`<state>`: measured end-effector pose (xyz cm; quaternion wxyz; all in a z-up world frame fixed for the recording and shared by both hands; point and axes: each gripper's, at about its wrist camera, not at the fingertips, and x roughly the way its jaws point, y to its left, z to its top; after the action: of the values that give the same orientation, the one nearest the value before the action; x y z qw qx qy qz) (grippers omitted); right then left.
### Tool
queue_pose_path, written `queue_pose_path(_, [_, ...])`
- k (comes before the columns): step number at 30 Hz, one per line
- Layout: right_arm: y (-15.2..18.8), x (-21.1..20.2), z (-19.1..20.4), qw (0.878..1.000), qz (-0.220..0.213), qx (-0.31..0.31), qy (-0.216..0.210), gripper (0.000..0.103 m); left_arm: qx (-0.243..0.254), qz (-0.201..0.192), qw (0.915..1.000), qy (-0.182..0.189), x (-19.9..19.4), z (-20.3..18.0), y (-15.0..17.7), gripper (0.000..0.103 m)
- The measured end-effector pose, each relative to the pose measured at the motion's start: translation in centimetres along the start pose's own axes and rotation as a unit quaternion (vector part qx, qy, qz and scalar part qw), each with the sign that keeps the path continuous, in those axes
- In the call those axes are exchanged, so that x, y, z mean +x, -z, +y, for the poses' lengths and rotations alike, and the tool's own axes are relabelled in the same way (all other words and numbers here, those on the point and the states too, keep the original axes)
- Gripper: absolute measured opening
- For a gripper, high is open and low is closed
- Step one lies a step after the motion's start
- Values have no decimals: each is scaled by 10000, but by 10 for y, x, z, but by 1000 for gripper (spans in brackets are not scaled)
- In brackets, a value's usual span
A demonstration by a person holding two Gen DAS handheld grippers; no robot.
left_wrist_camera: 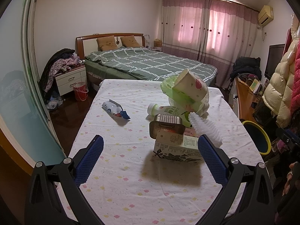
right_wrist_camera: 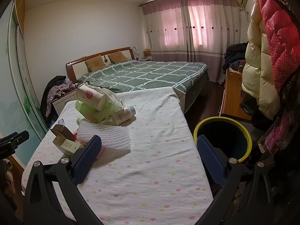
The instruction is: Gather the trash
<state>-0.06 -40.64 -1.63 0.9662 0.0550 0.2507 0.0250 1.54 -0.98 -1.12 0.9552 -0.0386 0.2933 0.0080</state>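
Note:
A table with a white flowered cloth [left_wrist_camera: 131,187] holds a heap of trash. In the left wrist view I see a green carton [left_wrist_camera: 176,148], a metal tin [left_wrist_camera: 166,125], a white bottle [left_wrist_camera: 165,110], white foam netting [left_wrist_camera: 204,129], a paper cup [left_wrist_camera: 189,86] on a green plastic bag [left_wrist_camera: 178,95], and a blue-white wrapper [left_wrist_camera: 116,110] lying apart at the left. My left gripper [left_wrist_camera: 150,144] is open, just short of the carton. My right gripper [right_wrist_camera: 149,144] is open over the cloth, beside the foam netting [right_wrist_camera: 105,133]. A yellow-rimmed dark bin [right_wrist_camera: 223,138] stands right of the table.
A bed with a green checked quilt [left_wrist_camera: 150,61] lies beyond the table. A nightstand with clothes [left_wrist_camera: 69,78] and a red basket [left_wrist_camera: 80,91] stand at the left. Coats [right_wrist_camera: 262,65] hang at the right above a wooden cabinet [right_wrist_camera: 232,97].

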Motion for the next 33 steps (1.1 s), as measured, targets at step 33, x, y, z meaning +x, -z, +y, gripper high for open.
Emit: queue_pose_path(33, [-8,131,127,9884,818,-828,-972,89,-394,184,9985,-323,38,54,-6,99])
